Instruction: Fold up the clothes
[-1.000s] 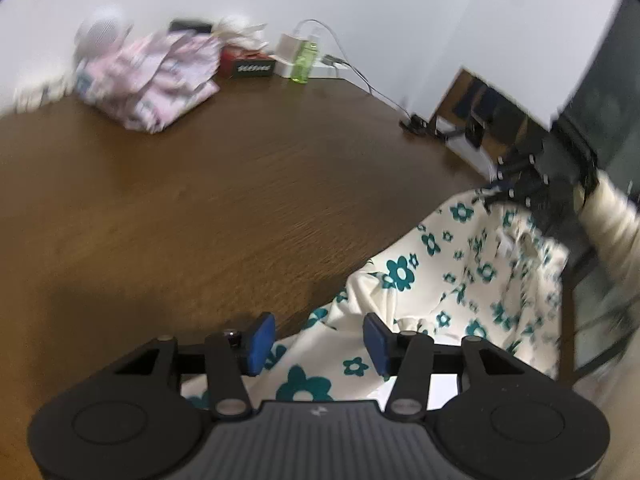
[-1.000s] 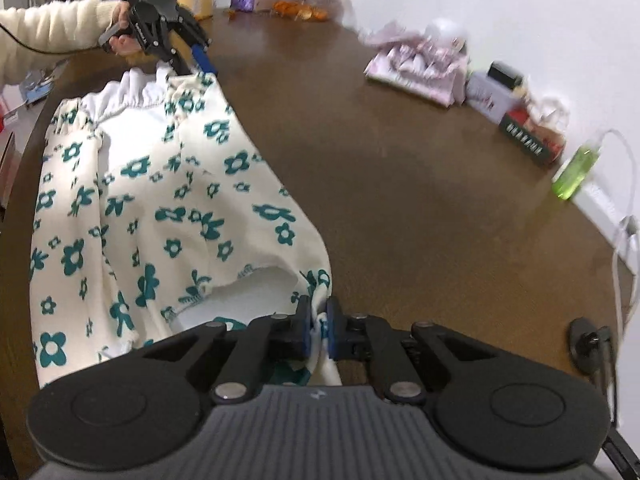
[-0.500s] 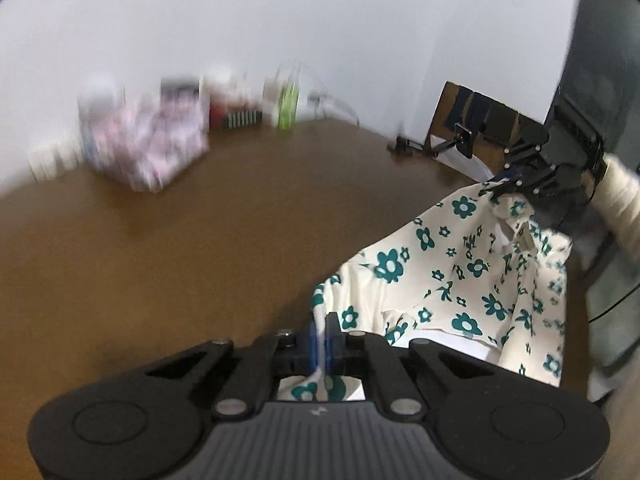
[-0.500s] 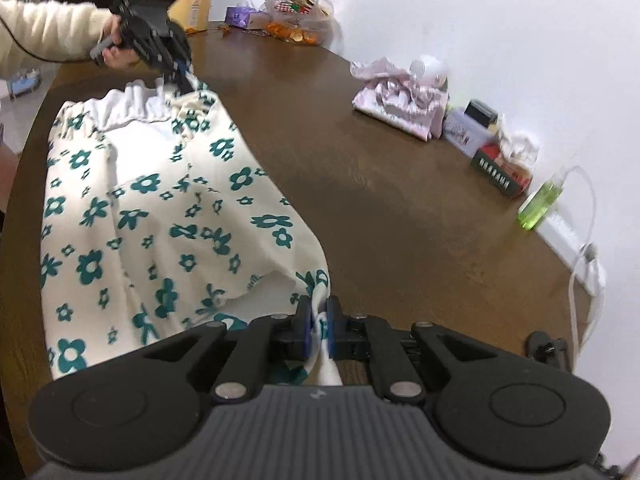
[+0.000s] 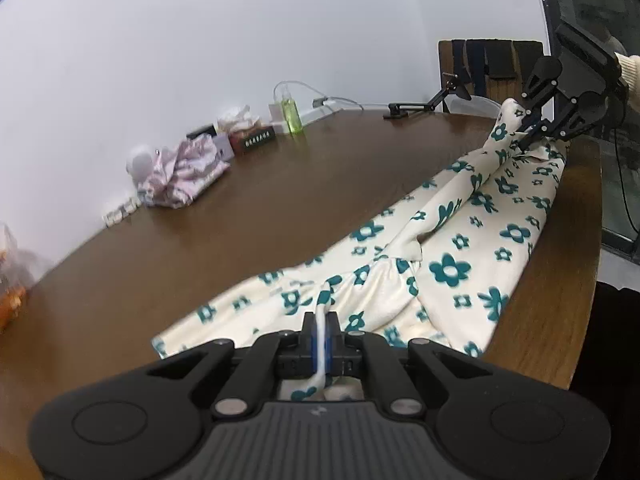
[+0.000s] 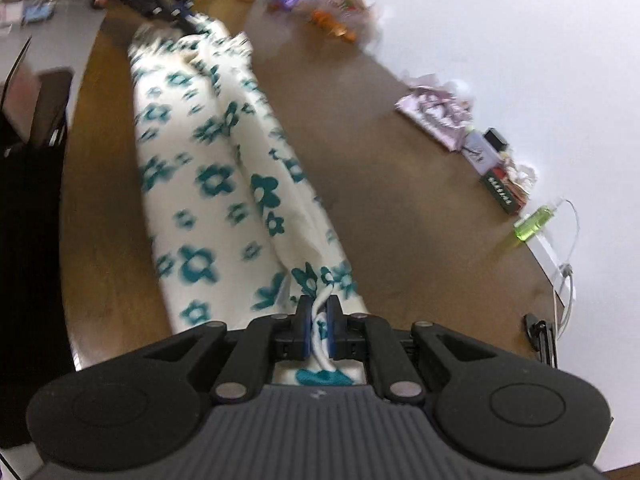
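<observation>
Both grippers are clamped on the garment (image 5: pixel 452 268): left gripper (image 5: pixel 320 338) at 6 o'clock, right gripper (image 6: pixel 318 330) likewise; it stretches across the bench (image 5: pixel 260 208). Likely the first lengthwise fold; next, lay it flat with edges matched

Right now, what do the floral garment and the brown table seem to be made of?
Cream garment with teal flowers: likely soft woven cotton, matte; it drapes and creases between both closed grippers. Brown table: wood or wood veneer, smooth semi-gloss; faint grain and soft reflections show.

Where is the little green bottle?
In the left wrist view the green bottle stands at the table's far edge by the wall, right of the dark box.
</observation>
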Action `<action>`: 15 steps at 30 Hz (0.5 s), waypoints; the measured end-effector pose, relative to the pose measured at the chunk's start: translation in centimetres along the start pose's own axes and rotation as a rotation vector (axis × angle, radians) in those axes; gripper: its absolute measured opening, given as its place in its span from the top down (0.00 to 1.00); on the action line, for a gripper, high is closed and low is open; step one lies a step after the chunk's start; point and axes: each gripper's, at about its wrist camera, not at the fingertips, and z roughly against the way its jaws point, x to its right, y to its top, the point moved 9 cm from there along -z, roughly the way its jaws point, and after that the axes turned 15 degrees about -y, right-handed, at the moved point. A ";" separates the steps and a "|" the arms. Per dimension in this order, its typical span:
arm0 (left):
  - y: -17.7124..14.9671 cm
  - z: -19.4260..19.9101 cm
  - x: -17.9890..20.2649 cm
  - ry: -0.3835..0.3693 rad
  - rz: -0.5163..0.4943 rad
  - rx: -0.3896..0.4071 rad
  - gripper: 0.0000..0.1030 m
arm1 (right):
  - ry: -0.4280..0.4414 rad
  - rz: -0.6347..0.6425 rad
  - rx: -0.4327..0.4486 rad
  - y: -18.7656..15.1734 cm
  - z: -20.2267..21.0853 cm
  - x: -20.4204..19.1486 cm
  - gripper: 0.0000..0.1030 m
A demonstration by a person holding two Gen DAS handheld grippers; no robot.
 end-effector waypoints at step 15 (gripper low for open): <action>2.6 6.1 0.3 -0.032 0.003 0.083 0.51 | 0.066 -0.067 0.004 1.3 3.1 0.7 0.43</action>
